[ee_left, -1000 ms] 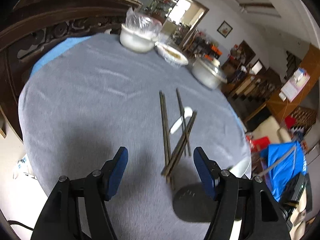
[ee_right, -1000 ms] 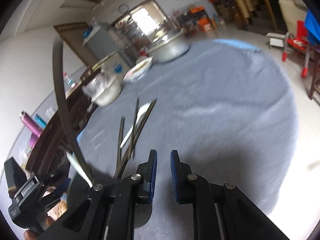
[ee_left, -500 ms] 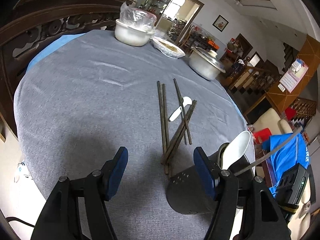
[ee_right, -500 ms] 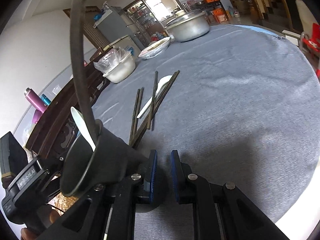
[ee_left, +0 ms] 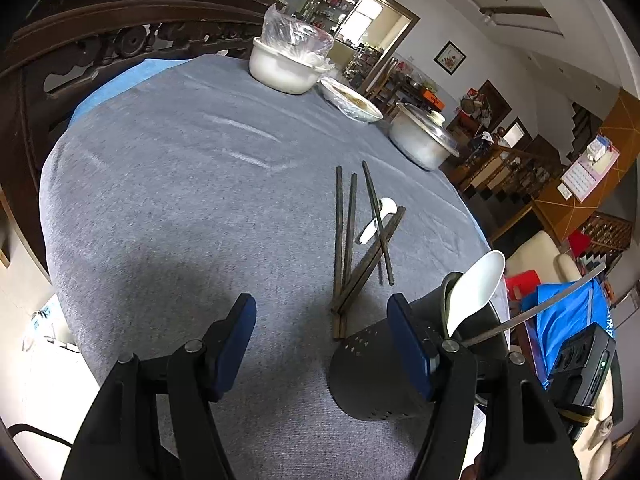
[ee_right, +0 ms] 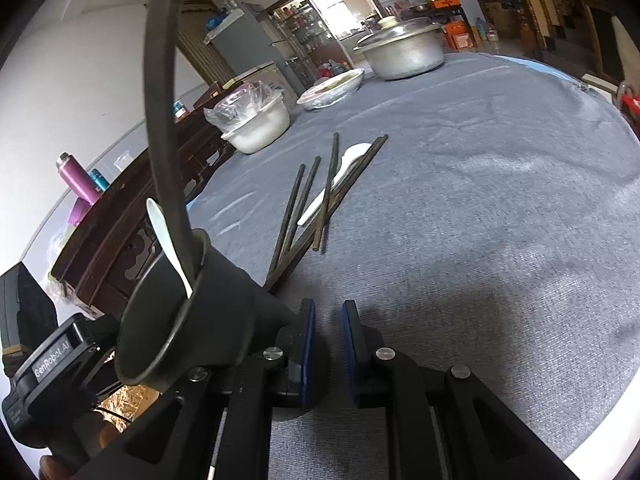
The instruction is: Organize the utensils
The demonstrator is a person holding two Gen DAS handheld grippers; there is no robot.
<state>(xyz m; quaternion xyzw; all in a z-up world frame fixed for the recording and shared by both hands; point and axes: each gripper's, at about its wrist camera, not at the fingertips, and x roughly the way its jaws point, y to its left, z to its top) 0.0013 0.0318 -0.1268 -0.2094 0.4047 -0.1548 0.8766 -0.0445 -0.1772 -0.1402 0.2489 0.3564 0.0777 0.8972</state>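
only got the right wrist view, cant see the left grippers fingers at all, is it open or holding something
Observer: Open. The left gripper has its jaws wide apart and grips nothing.
Operator: where are the chopsticks from it
Observer: The dark wooden chopsticks lie on the cloth ahead. In its view their near ends show in the gap between its fingers, nearer the right one.
Operator: and the holder
Observer: The black perforated metal utensil holder stands upright, partly hidden behind the left gripper's right finger.
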